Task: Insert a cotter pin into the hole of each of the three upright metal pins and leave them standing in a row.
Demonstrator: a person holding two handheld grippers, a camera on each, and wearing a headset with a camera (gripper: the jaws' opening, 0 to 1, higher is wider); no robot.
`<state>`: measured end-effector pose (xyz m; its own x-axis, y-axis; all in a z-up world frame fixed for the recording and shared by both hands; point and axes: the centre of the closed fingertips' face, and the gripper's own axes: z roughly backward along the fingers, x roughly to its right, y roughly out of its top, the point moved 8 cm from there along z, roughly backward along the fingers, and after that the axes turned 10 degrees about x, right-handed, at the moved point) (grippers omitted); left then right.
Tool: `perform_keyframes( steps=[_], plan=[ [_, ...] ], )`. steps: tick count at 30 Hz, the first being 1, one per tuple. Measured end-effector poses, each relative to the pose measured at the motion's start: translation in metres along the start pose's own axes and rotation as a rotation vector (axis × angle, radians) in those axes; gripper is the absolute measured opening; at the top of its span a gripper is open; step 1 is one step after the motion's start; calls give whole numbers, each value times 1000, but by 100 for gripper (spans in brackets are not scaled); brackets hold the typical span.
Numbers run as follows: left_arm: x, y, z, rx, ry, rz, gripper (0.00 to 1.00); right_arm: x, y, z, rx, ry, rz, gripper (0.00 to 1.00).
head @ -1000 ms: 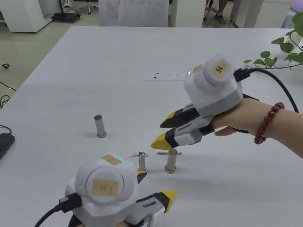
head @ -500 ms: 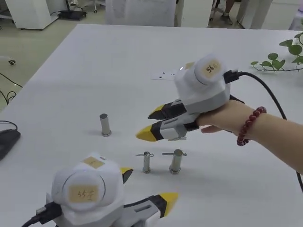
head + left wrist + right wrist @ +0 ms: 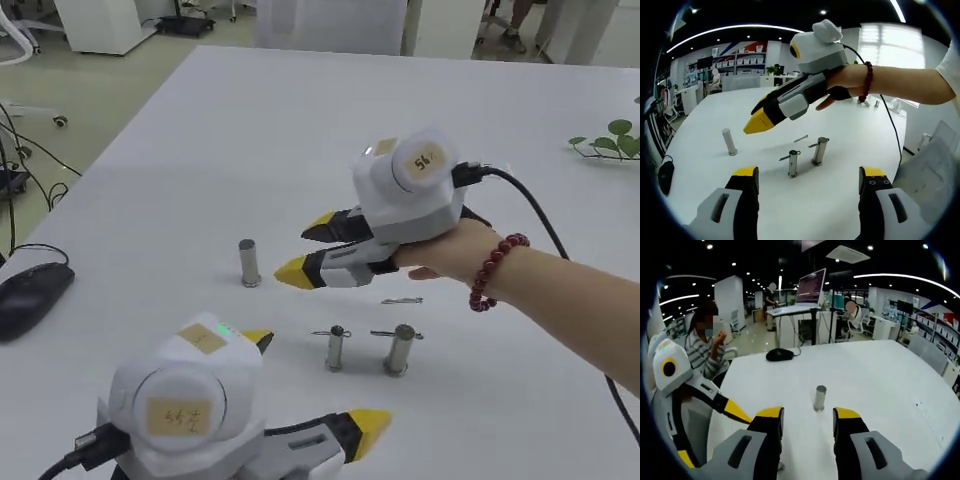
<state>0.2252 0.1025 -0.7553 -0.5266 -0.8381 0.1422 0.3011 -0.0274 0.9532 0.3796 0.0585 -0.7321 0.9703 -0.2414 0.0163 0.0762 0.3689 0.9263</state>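
Note:
Three upright metal pins stand on the white table (image 3: 200, 150). The left one, a bare pin (image 3: 249, 263) (image 3: 729, 142) (image 3: 819, 398), has nothing through its hole. The middle pin (image 3: 336, 347) (image 3: 793, 163) and the right pin (image 3: 400, 349) (image 3: 818, 151) each carry a cotter pin through the top. A loose cotter pin (image 3: 402, 300) (image 3: 801, 138) lies flat behind them. My right gripper (image 3: 303, 250) (image 3: 808, 415) (image 3: 760, 117) hovers open and empty, pointing at the bare pin from its right. Nearer me, my left gripper (image 3: 315, 385) (image 3: 809, 172) is open and empty, in front of the two fitted pins.
A black mouse (image 3: 30, 295) (image 3: 780, 354) lies near the table's left edge. A plant sprig (image 3: 610, 140) reaches in at the far right. The right gripper's cable (image 3: 530, 200) trails over the table behind the person's arm.
The right gripper has moved left, away from the two fitted pins and toward the bare pin, uncovering the loose cotter pin. The head camera has shifted too.

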Motion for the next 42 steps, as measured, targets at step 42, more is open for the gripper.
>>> perform_keyframes(
  steps=[42],
  plan=[
    [-11, -3, 0, 11, 33, 34, 89, 14, -28, -82, 79, 17, -114, 22]
  ],
)
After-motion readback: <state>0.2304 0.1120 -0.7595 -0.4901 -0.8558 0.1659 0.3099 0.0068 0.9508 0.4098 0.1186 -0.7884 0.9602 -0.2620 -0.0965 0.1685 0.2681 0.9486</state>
